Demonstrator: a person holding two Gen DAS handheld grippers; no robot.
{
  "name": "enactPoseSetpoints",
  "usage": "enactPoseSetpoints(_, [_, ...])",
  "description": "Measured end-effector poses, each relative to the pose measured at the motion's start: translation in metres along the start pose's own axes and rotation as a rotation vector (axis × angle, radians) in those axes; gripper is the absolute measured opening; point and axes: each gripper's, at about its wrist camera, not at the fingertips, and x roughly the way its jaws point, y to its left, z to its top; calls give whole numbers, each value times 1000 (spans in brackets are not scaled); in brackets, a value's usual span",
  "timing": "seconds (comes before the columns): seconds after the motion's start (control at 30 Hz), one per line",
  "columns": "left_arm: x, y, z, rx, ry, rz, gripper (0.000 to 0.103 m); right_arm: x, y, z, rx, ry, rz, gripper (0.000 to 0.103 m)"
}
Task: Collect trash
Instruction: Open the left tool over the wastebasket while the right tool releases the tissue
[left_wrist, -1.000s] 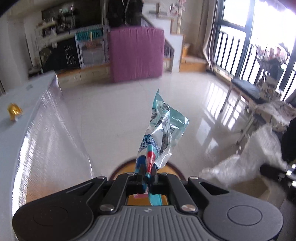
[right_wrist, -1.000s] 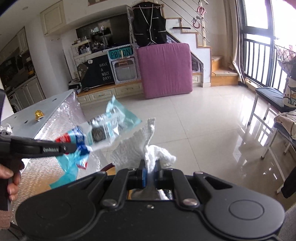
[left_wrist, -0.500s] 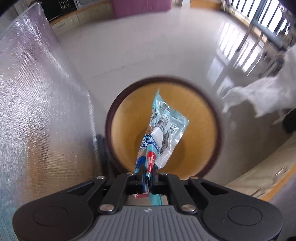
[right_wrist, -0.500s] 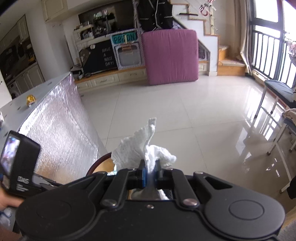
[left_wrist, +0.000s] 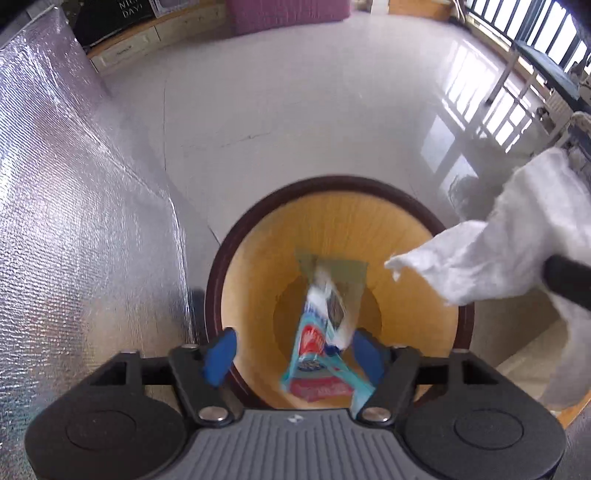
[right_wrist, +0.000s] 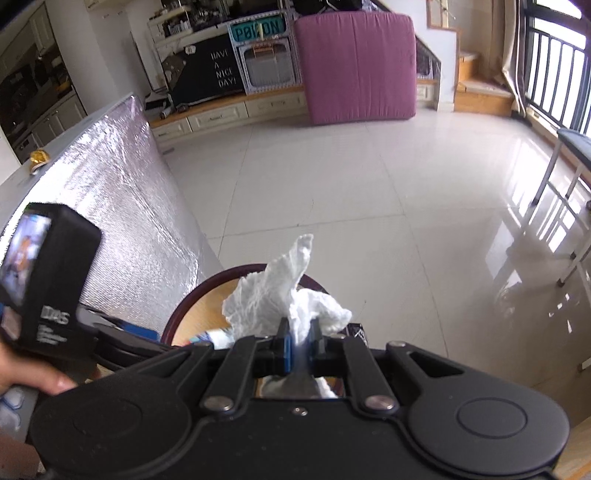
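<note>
- Half a second ago my left gripper (left_wrist: 291, 354) was still pinching the snack wrapper (left_wrist: 325, 328); now its blue pads (left_wrist: 218, 354) stand wide apart and the wrapper is loose between them, blurred, over the bin (left_wrist: 463, 295).
- That bin, wooden inside with a dark rim, fills the lower centre of the left view, so I judge the wrapper is dropping straight into it. I cannot tell whether it has cleared my fingers yet.
- My right gripper (right_wrist: 299, 341) is clamped narrow on a crumpled white tissue (right_wrist: 284, 299), just as it was a second ago.
- From the right view, the tissue sits in the lower centre of the frame, over the near rim of the bin (right_wrist: 184, 306); in the left view it hangs at the right edge (left_wrist: 498, 254), beside the opening rather than over its middle.
- So one piece looks as good as binned, and the tissue is left: I'd bring it over the opening and let go.
- Up at the left edge of the right view, a small gold thing (right_wrist: 38, 157) sits on the grey counter (right_wrist: 22, 181); it may be more trash, though it's too small to tell.
</note>
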Motion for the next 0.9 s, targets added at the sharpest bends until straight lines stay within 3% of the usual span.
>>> enactPoseSetpoints(0.13, [-1,8,-7,-24,1,-9,72,15,-4,3,12,31,16,9])
enactPoseSetpoints(0.3, [-2,14,-21,-26,8,7,81,34,0,2,32,67,44,12])
enactPoseSetpoints(0.33, [-2,16,-23,-29,10,8,82,38,0,1,36,77,47,14])
enactPoseSetpoints(0.5, [-3,17,-35,-24,8,3,93,51,1,-4,51,101,62,57])
enactPoseSetpoints(0.53, [-3,16,-37,-18,9,2,94,51,1,-5,50,100,52,61])
enactPoseSetpoints(0.9, [-15,15,-49,-5,-25,-42,103,46,0,-9,16,138,37,71])
